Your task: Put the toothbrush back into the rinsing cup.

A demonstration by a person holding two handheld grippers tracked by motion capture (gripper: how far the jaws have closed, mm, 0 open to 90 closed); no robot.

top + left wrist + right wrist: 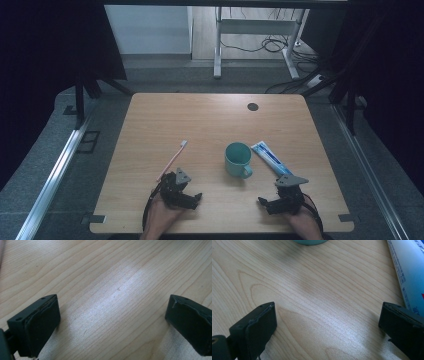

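Near the table's (150, 210) front edge, the left hand-held gripper (186, 196) and right hand-held gripper (274, 201) each rest with jaws spread wide, holding nothing. A teal mug (237, 159) stands mid-table, a toothpaste tube (270, 158) just beside it toward the right edge, a pink toothbrush (172, 159) toward the left.

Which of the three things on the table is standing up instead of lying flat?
The teal mug, in the middle. It stands upright with its mouth open upward, while the toothbrush to its left and the toothpaste tube to its right lie flat.
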